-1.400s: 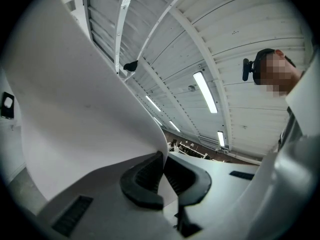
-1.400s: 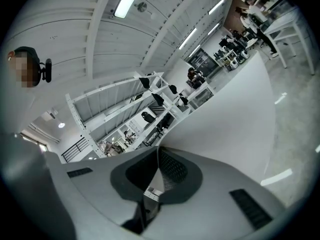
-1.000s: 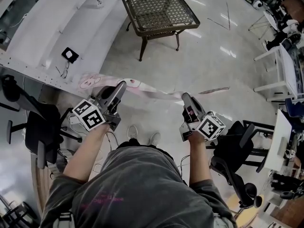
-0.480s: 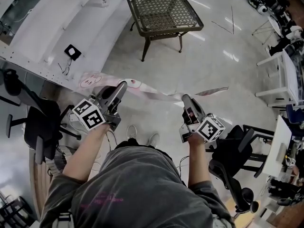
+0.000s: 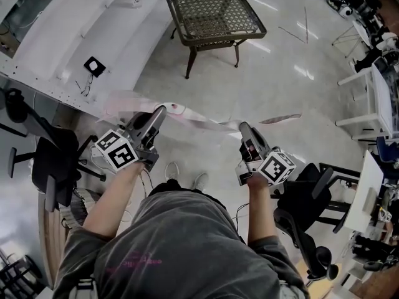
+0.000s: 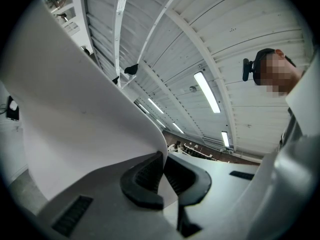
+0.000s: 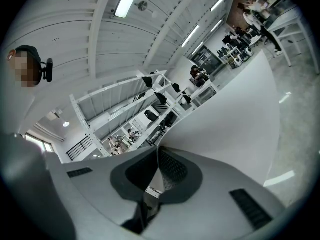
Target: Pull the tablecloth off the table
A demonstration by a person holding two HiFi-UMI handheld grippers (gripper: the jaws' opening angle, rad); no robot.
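The tablecloth [image 5: 201, 123], pale with pink print, hangs in the air as a thin band stretched between my two grippers, off the table. The wicker-topped table [image 5: 215, 12] stands bare on the floor farther ahead. My left gripper [image 5: 160, 112] is shut on the cloth's left part, whose loose end trails blurred to the left. My right gripper [image 5: 243, 128] is shut on its right part. In the left gripper view the white cloth [image 6: 75, 119] rises from the shut left gripper [image 6: 162, 159]. In the right gripper view the cloth [image 7: 235, 119] spreads right from the shut right gripper [image 7: 157, 156].
A black office chair [image 5: 53, 161] stands at my left and another [image 5: 305, 198] at my right. A long white sloped panel [image 5: 75, 23] runs along the left. White tables [image 5: 380, 86] line the right side. The person's shoes [image 5: 184, 176] show below the cloth.
Both grippers keep their hold and barely move. The cloth's loose left end has fluttered upward and blurred.
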